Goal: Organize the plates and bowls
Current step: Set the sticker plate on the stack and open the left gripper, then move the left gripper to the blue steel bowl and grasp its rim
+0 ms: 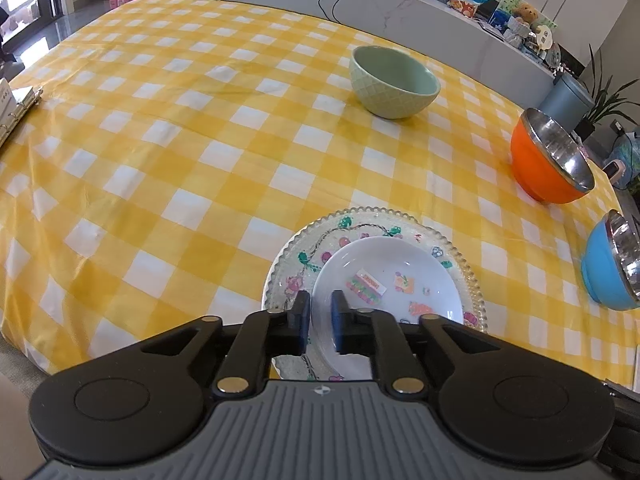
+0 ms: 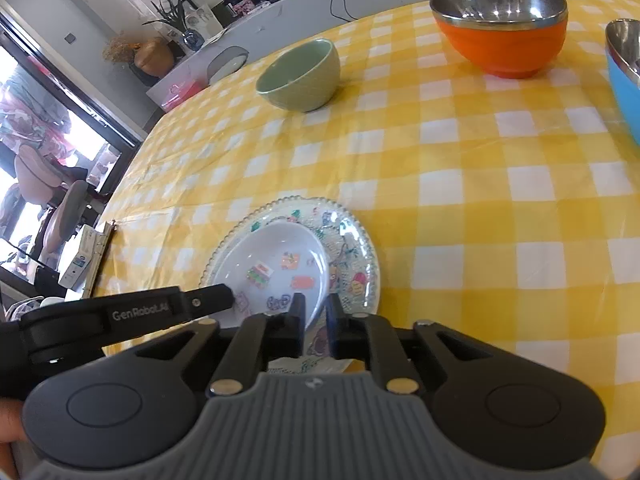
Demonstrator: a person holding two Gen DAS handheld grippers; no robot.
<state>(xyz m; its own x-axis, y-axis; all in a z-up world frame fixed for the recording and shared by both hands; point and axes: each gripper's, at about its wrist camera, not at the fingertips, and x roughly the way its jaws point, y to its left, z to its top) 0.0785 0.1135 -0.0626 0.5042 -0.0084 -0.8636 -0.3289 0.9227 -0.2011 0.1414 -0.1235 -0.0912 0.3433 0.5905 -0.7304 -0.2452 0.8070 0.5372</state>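
Observation:
A small white plate [image 1: 404, 256] with cartoon stickers lies inside a beaded glass plate [image 1: 296, 260] near the table's front edge. My left gripper [image 1: 321, 320] straddles the white plate's near rim, jaws slightly apart, pads not pressing on it. In the right wrist view the white plate [image 2: 276, 248] sits on the glass plate [image 2: 356, 256], and my right gripper [image 2: 316, 314] straddles its right rim the same way, open. The left gripper [image 2: 224, 300] reaches in from the left. Further back stand a green bowl [image 1: 394, 80] [image 2: 300, 76], an orange steel-lined bowl [image 1: 548, 160] [image 2: 500, 28] and a blue one [image 1: 612, 264] [image 2: 624, 72].
A yellow checked cloth [image 1: 180, 140] covers the table. A ring binder [image 1: 16, 108] [image 2: 96, 256] lies at the left edge. A person's hand [image 2: 8, 420] shows at the lower left. Chairs and a counter stand beyond the table.

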